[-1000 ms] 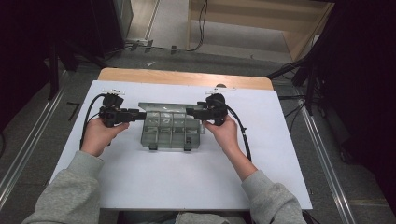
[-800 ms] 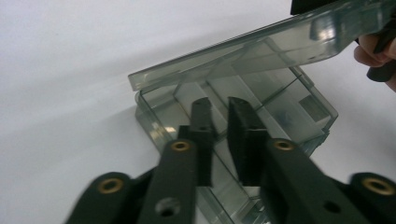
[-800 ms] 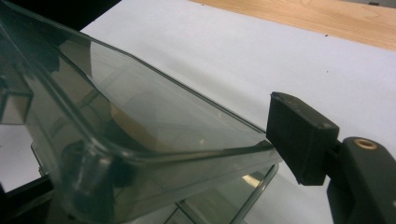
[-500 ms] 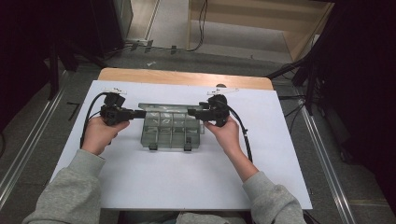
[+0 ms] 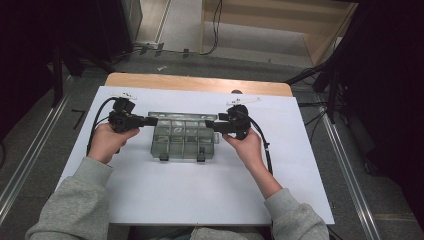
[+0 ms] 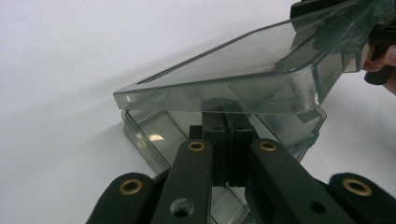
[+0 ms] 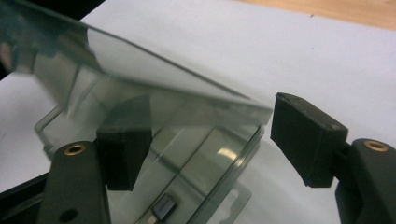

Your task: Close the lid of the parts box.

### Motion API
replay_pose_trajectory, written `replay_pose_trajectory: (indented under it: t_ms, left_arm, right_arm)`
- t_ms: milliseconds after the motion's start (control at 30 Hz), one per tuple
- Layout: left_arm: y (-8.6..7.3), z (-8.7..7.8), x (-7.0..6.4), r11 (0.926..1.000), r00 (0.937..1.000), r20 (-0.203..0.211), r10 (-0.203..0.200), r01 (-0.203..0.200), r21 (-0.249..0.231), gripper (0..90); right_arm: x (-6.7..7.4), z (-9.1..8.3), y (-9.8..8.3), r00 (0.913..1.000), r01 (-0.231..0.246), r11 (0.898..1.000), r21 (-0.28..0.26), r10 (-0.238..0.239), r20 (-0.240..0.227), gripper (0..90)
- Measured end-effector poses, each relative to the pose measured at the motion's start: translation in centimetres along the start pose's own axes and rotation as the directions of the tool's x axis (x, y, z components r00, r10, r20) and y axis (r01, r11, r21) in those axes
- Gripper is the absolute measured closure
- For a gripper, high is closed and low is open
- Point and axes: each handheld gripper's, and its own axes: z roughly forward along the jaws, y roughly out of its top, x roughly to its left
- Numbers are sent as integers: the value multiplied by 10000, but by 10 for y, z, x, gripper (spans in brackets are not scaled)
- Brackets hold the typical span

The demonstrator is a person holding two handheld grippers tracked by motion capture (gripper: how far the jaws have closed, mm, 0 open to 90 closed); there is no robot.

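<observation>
We see the left claw [image 6: 227, 154] pinched closed under the box lid [image 6: 243, 65]; right claw [image 7: 212, 140] wide, perhaps touching it.

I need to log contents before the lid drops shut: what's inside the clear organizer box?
Through the raised lid, the organizer box shows divider walls and one small dark part. Most compartments look empty; those behind the tinted lid can't be judged.
</observation>
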Motion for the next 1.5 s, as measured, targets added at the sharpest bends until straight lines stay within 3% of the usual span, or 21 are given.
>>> replay_pose_trajectory:
  t_ms: [267, 500, 733, 933, 1100, 1500]
  left_arm:
    - [0, 0, 0, 10000, 10000, 51, 28, -28, 25, 892]
    - [-2, -1, -1, 10000, 9999, 114, 21, -22, 83, 891]
    - [-4, -5, -1, 9999, 9999, 107, 22, -23, 138, 891]
    - [-7, -6, -2, 9999, 9999, 117, 26, -27, 162, 891]
    - [-9, -9, -4, 9999, 9999, 119, 16, -17, 148, 891]
    - [-15, -19, 3, 9998, 10000, -17, -30, 30, 221, 891]
  right_arm:
    - [-4, -17, -8, 9989, -163, 9995, 281, 175, -431, 295]
    - [-13, -34, -10, 9991, -238, 9984, 507, 255, -331, 361]
    - [-20, -46, -8, 9985, -453, 9983, 356, 463, -278, 448]
    - [-20, -51, -3, 9978, -575, 9982, 179, 580, -327, 518]
    - [-16, -53, 4, 9992, -337, 9994, 35, 338, -217, 548]
    - [-13, -53, 10, 9980, -365, 9990, -258, 351, -523, 656]
